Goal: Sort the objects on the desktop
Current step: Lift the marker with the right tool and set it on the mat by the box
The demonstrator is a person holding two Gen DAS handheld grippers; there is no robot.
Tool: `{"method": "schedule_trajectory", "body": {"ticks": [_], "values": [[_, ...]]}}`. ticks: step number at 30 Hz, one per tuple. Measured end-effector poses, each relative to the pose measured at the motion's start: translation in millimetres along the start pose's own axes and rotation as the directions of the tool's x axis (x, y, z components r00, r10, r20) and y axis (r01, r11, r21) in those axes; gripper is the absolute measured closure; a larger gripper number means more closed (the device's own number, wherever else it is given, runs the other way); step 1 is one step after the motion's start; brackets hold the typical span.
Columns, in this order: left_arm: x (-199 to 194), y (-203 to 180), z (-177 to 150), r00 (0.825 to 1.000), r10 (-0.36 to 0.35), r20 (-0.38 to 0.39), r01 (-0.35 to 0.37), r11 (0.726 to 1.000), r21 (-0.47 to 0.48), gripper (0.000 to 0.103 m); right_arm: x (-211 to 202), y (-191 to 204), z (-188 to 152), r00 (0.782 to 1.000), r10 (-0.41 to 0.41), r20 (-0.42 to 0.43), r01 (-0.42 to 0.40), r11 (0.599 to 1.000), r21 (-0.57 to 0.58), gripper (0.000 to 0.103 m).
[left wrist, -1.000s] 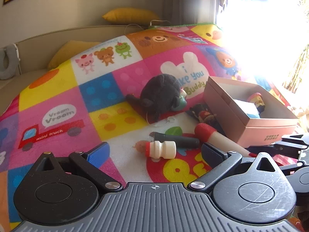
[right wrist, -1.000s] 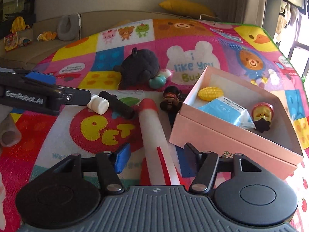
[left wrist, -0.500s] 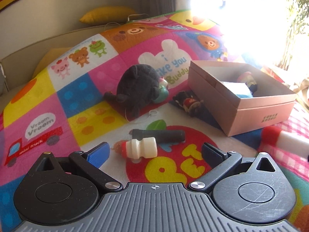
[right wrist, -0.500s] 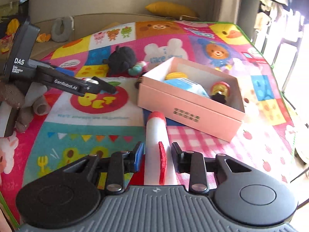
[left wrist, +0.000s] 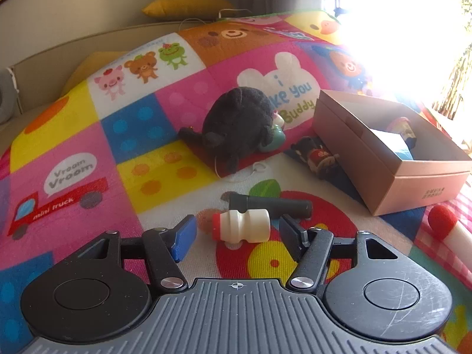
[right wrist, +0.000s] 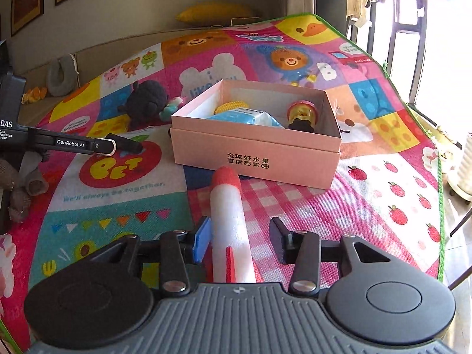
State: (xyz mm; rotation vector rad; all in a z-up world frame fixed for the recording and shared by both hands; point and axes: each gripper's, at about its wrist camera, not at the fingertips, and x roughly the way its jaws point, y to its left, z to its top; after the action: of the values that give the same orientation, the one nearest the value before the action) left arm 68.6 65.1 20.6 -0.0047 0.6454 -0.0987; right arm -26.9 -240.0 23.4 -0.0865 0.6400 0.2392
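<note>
I am closing my left gripper around the light, rigid little bottle, pads not yet touching its ribbed middle, while my right gripper opens off the soft foam rocket.

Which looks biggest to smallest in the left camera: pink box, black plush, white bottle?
1. pink box
2. black plush
3. white bottle, though it lies nearest the camera, which enlarges it.

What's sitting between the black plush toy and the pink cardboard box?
A small dark doll in red lies between plush and box, seen in the left wrist view.
</note>
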Motion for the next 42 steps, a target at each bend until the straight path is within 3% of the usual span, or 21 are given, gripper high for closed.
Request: {"method": "schedule_trajectory", "body": {"ticks": [3,7,13,16,19,24,28,30,32,36,39,42], "values": [[3.9,-2.1,1.3,1.0,0.003,0.005,-0.003,1.0,0.005,0.037,-3.4,-1.9,-1.3,1.0,-0.018,0.012,0.018,1.0,0.006,0.05],[7.3,-6.1,0.7,1.0,0.003,-0.011,-0.003,0.999,0.036,0.055,-4.0,-3.7,-3.3,1.0,-0.021,0.009,0.021,1.0,0.02,0.05],[-9.2,-24.0,-3.9,1.0,0.013,0.027,-0.017,0.987,0.161,0.055,-12.9,-3.4,-3.1,0.999,-0.032,0.032,0.031,0.999,0.03,0.049],[-35.0,-52.0,-14.3,0.996,-0.03,0.08,0.001,0.942,0.335,0.055,-20.8,-2.1,-3.9,0.998,-0.043,0.055,0.042,0.999,0.023,0.045],[-51.7,-81.5,-30.4,0.994,-0.087,0.068,0.044,0.877,0.479,0.055,-26.5,-1.3,-3.3,0.997,-0.045,0.069,0.043,0.999,0.029,0.044],[-62.1,-114.3,-55.6,0.991,-0.121,0.061,0.06,0.797,0.601,0.055,-35.1,2.8,-2.5,0.994,-0.045,0.096,0.042,0.999,0.031,0.044],[-65.6,-126.7,-64.8,0.988,-0.141,0.067,0.068,0.772,0.633,0.053,-39.8,1.9,-3.9,0.992,-0.062,0.109,0.059,0.998,0.024,0.041],[-66.9,-129.6,-66.1,0.985,-0.161,0.053,0.093,0.773,0.628,0.051,-39.6,-0.4,-4.1,0.992,-0.068,0.108,0.065,0.997,0.031,0.04],[-69.1,-130.0,-66.1,0.981,-0.191,0.029,0.135,0.785,0.605,0.043,-38.6,-2.5,-4.6,0.992,-0.073,0.103,0.069,0.997,0.042,0.04],[-77.5,-120.9,-61.6,0.968,-0.252,0.001,0.217,0.837,0.502,0.022,-38.4,-2.2,-4.6,0.992,-0.074,0.1,0.07,0.997,0.043,0.04],[-89.0,-105.2,-59.0,0.97,-0.241,0.031,0.207,0.889,0.409,0.006,-42.0,3.2,-0.4,0.991,-0.07,0.113,0.068,0.997,0.022,0.04],[-95.3,-84.2,-56.0,0.981,-0.19,0.029,0.171,0.932,0.319,0.004,-45.8,15.9,9.6,0.99,-0.042,0.136,0.045,0.999,-0.023,0.04]]}}
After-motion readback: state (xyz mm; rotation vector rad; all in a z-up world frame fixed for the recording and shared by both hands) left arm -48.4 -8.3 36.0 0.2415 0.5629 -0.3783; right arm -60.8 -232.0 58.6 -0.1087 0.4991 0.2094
